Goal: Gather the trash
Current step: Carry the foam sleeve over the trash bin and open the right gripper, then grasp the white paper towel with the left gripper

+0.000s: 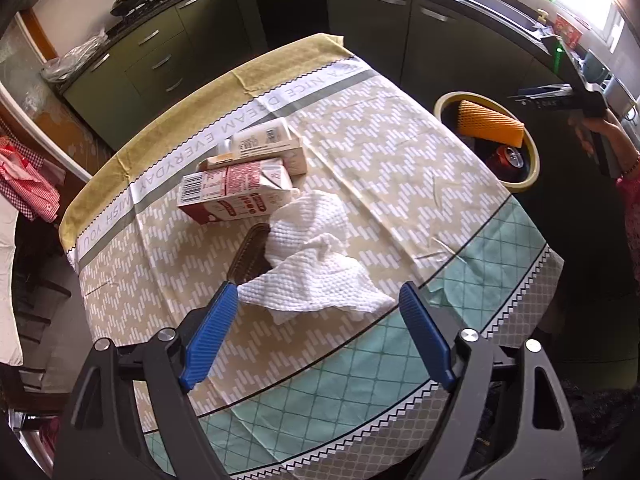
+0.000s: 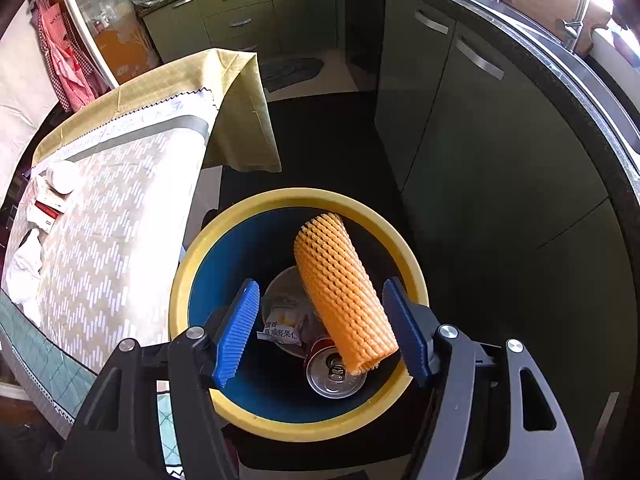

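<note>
Three pieces of trash already lie in the yellow-rimmed bin (image 2: pixel 298 196): an orange foam net sleeve (image 2: pixel 344 296), a red drink can (image 2: pixel 334 372) and a snack wrapper (image 2: pixel 280 326) on what looks like a pale bowl or lid. The sleeve leans across the bin's inside, its upper end near the far rim and its lower end over the can. The right hand-held gripper (image 2: pixel 324 332) hangs over the bin with its jaws apart and nothing pressed between the pads (the sleeve sits between them in the view but clear of both), so I judge that drop done.

Left of the bin, on the cloth-covered bench (image 1: pixel 360 152), several things are left: a crumpled white paper towel (image 1: pixel 316 256), a dark brown ribbed object (image 1: pixel 250 256) partly under it (I cannot tell what it is), a red-and-white carton (image 1: pixel 232 192) lying on its side, and beyond that a pale bottle (image 1: pixel 260 138) resting on a beige box (image 1: pixel 294 160). The towel is soft, quilted and bunched. The left hand-held gripper (image 1: pixel 318 300) hovers over the towel's near edge, jaws wide and empty. Roughly half the job seems left.
</note>
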The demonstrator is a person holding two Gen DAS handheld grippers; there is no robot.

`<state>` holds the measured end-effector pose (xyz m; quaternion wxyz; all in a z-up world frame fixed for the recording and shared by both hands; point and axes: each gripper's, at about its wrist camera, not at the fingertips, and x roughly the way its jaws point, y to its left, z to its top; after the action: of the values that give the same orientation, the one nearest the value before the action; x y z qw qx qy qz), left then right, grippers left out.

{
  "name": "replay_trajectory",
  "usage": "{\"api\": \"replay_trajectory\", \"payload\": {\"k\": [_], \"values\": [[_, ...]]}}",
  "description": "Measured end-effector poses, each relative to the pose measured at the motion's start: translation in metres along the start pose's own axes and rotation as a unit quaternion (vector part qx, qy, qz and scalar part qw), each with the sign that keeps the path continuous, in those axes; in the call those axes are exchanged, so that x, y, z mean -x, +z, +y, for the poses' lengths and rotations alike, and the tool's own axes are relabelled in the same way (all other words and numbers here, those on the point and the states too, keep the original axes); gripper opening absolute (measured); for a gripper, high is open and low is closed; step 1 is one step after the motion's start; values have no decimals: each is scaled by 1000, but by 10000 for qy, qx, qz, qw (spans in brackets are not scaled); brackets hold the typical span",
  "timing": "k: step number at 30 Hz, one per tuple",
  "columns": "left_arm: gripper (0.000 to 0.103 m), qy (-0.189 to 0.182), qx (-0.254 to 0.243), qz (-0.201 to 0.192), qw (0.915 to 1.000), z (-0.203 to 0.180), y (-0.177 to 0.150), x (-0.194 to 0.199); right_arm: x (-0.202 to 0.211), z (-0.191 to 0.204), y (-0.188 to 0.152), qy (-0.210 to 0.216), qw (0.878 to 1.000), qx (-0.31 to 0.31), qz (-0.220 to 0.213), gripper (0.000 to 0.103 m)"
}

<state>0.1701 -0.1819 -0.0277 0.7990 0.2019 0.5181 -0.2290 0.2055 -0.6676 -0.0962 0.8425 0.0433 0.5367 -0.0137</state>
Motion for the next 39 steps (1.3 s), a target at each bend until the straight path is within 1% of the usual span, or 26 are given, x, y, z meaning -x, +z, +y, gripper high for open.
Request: {"api": "replay_trajectory", "payload": {"k": [5, 9, 11, 12, 14, 16, 18, 19, 20, 21, 23, 25, 28, 31, 35, 39], "values": [[79, 91, 140, 219, 9996, 19, 8, -19, 6, 13, -5, 86, 9999, 83, -19, 66], [79, 89, 72, 419, 9991, 18, 15, -45, 1, 26, -7, 127, 9997, 210, 51, 66], [77, 80, 2, 493, 9988, 14, 20, -56, -2, 30, -8, 158, 9995, 255, 72, 66], [74, 81, -50, 545, 9985, 12, 21, -62, -3, 31, -9, 176, 9994, 270, 87, 66], [62, 80, -82, 703, 9975, 8, 23, -73, -4, 33, -11, 197, 9993, 305, 109, 66], [57, 68, -77, 838, 9964, 8, 23, -82, -5, 35, -13, 225, 9992, 319, 113, 66], [50, 39, -70, 903, 9959, 8, 23, -86, -5, 35, -15, 251, 9992, 309, 93, 66], [40, -11, -43, 915, 9958, 9, 22, -86, -5, 35, -15, 265, 9992, 303, 89, 66], [32, -58, -2, 903, 9959, 10, 22, -84, -5, 34, -15, 281, 9991, 303, 90, 66], [28, -101, 33, 860, 9962, 11, 22, -82, -6, 34, -16, 287, 9991, 304, 92, 66], [14, -129, 8, 766, 9970, 10, 22, -75, -8, 34, -16, 301, 9990, 305, 119, 66], [7, -163, -9, 693, 9975, 8, 22, -69, -10, 35, -16, 306, 9990, 314, 131, 66], [5, -192, -83, 561, 9982, 3, 22, -56, -11, 35, -17, 335, 9988, 322, 136, 66], [4, -289, -115, 353, 9989, -3, 27, -36, -8, 35, -18, 357, 9988, 321, 113, 66], [4, -366, -175, -12, 9992, -10, 41, 1, 0, 33, -20, 372, 9989, 285, 17, 66], [4, -507, -310, -274, 9979, -23, 60, 32, 17, 26, -23, 429, 9987, 184, -192, 66]]}}
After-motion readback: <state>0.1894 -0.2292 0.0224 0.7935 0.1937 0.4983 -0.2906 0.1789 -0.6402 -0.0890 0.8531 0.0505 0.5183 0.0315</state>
